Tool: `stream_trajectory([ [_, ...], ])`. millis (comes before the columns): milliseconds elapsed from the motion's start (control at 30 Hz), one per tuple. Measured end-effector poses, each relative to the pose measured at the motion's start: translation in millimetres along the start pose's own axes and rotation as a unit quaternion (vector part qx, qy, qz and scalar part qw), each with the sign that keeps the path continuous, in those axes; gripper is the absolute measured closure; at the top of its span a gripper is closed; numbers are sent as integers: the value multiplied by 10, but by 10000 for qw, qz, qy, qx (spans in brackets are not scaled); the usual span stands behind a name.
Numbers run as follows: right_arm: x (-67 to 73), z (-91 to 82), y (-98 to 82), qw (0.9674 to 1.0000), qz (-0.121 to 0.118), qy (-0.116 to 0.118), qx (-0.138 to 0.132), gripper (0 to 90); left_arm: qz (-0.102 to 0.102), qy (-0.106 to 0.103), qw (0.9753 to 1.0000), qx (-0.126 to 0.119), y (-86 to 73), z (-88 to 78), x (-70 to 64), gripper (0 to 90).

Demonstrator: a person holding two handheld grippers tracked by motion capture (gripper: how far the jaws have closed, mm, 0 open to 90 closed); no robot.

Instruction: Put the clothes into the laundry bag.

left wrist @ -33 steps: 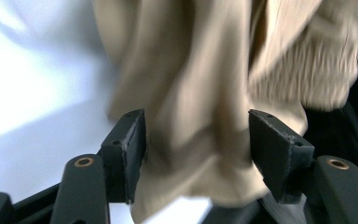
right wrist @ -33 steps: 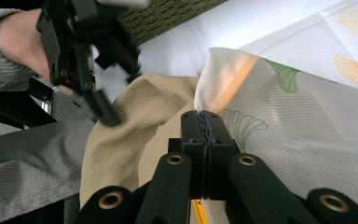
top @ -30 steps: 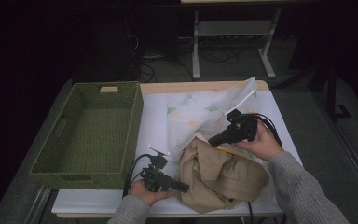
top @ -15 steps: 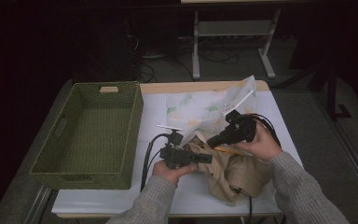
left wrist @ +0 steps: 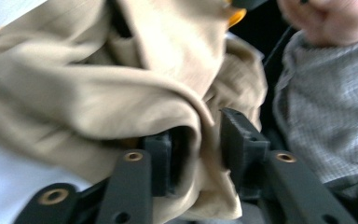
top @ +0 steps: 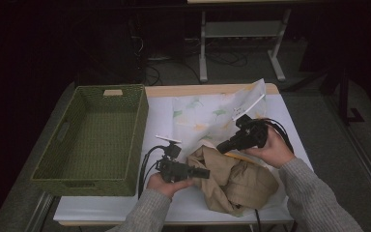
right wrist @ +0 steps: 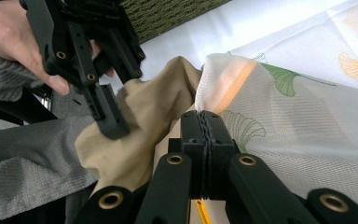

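A crumpled tan garment [top: 241, 186] lies at the table's front, partly on a white leaf-print mesh cloth [top: 207, 111]. My left gripper [top: 205, 172] points right into the garment's near edge. Its jaws have just been opening and stand apart, with a fold of tan fabric [left wrist: 98, 84] loose between them [left wrist: 198, 140]. My right gripper [top: 221, 146] reaches in from the right above the garment's top. It is shut [right wrist: 207, 119] where the white mesh cloth [right wrist: 298, 116] bunches up beside the tan fabric [right wrist: 140, 121]; it seems to pinch the mesh edge. A thin orange strip [top: 236, 155] shows beneath it.
A deep green woven basket [top: 137, 130] stands on the left half of the table, its wall close to my left hand. Cables trail from both grippers. A white sheet [top: 101, 212] covers the tabletop to the front edge. Beyond the table are metal frame legs [top: 203, 53] and a dark floor.
My left gripper rose from the front edge and moved right into the tan garment, which was pushed into a tighter heap on the right. The right gripper stayed put.
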State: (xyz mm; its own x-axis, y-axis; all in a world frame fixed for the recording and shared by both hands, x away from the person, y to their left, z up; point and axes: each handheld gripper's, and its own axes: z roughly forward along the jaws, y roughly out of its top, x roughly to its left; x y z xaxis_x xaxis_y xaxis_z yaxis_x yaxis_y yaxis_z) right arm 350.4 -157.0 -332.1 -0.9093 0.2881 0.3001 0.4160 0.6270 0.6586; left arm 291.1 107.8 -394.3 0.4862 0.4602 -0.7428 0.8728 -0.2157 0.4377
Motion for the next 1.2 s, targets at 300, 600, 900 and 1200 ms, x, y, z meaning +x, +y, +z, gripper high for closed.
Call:
stream_trajectory([
  [300,-16,84,27,10000,-7,47,49,886,175,-93,9996,-192,15,-206,-58,785],
  [600,-34,81,0,9999,63,107,-44,886,376,-142,9990,-189,138,-140,-200,831],
  [900,7,43,30,9996,26,163,-218,886,206,-211,9994,202,201,468,-149,825],
  [1200,-31,-47,-23,9993,117,117,-342,887,518,-853,9943,-363,293,270,-258,853],
])
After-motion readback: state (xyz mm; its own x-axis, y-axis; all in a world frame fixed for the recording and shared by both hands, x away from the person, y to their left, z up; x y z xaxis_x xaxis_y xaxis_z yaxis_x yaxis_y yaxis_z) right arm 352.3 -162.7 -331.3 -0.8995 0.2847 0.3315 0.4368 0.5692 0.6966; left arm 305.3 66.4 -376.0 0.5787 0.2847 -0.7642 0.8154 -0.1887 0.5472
